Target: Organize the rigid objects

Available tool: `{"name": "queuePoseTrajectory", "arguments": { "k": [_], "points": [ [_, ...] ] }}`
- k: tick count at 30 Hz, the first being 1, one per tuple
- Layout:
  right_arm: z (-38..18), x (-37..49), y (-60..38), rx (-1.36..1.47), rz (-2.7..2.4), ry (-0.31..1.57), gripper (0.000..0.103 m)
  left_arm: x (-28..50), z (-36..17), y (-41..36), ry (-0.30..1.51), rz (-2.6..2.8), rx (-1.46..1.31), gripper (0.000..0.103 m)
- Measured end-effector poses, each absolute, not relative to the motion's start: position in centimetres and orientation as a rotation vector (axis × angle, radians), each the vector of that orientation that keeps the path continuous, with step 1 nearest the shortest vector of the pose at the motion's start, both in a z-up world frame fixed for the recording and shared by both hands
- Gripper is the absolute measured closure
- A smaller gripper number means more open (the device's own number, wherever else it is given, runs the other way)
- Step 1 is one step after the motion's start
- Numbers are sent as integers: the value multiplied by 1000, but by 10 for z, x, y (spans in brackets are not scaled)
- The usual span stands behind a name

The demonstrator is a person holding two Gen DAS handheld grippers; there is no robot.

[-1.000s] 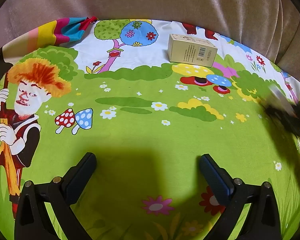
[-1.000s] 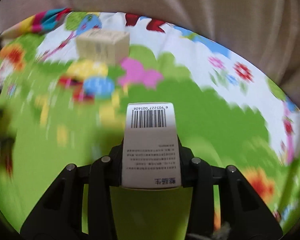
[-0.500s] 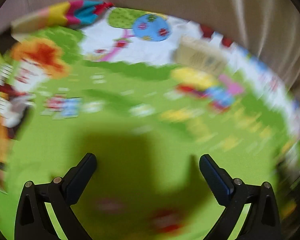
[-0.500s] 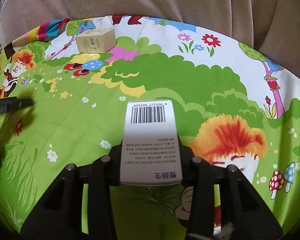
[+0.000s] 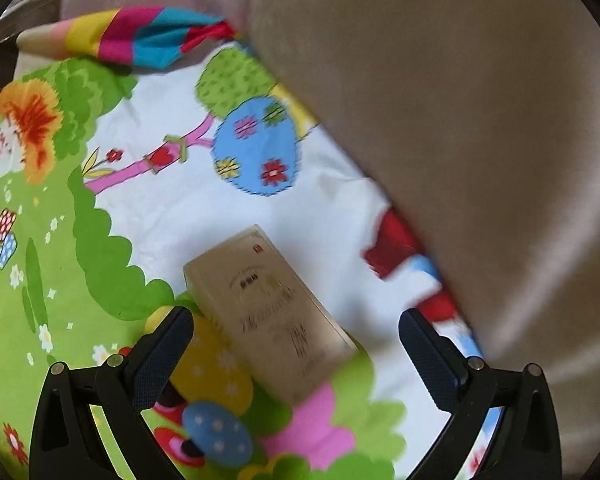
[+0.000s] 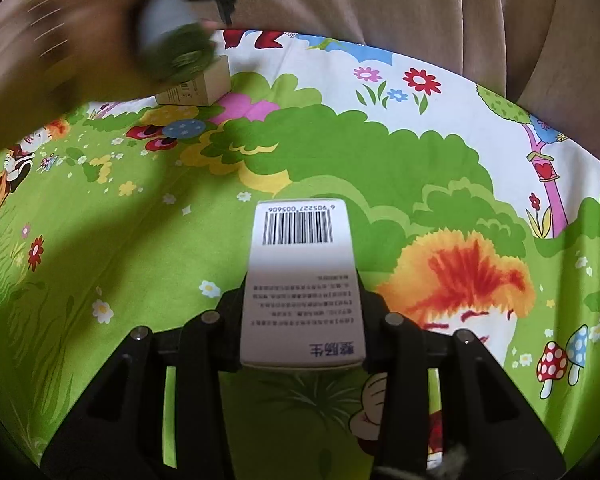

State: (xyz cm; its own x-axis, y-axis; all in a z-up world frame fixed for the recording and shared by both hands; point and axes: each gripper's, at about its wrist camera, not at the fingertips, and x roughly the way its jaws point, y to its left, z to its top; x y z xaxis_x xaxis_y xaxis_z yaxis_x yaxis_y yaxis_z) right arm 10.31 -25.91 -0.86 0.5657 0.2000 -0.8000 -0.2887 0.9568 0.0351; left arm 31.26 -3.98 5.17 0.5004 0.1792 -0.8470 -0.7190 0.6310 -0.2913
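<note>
The beige carton [image 5: 270, 312] lies flat on the cartoon-printed sheet [image 5: 100, 300], just ahead of the left claw [image 5: 296, 340] and reaching into the gap between its jaws, which stand wide apart with neither pad touching it. Its long axis runs on a slant across that gap, the far end toward the left jaw and the near end toward the right jaw, so the claw would, by my judgement, have to turn or settle over it to bite across the narrow sides. The left hand is much the nearer to this carton; in the right wrist view the carton [image 6: 198, 88] sits far ahead and to the left, half covered by a blurred hand [image 6: 60, 40]. The right claw [image 6: 302, 332] is narrow, clamped on a white barcoded box [image 6: 302, 280] that juts forward over the sheet. The beige carton's print is smeared beyond reading, and a tan curtain [image 5: 460, 120] hides the sheet's far edge.
</note>
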Motion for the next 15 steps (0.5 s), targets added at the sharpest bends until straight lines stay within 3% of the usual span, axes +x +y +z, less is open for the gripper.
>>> {"name": "queuePoseTrajectory", "arguments": {
  "k": [5,6,9,15],
  "points": [
    [-9,103,-259,-102,290,927,59,337,9,-21,1055,630,-692,0],
    [-9,104,-259,-102,291,927,59,338,11,-24,1049,602,-600,4],
    [-9,104,-259,-103,291,928,59,321,16,-19,1038,521,-494,50],
    [-9,104,-258,-114,286,925,59,263,22,3,1067,170,-327,51]
  ]
}}
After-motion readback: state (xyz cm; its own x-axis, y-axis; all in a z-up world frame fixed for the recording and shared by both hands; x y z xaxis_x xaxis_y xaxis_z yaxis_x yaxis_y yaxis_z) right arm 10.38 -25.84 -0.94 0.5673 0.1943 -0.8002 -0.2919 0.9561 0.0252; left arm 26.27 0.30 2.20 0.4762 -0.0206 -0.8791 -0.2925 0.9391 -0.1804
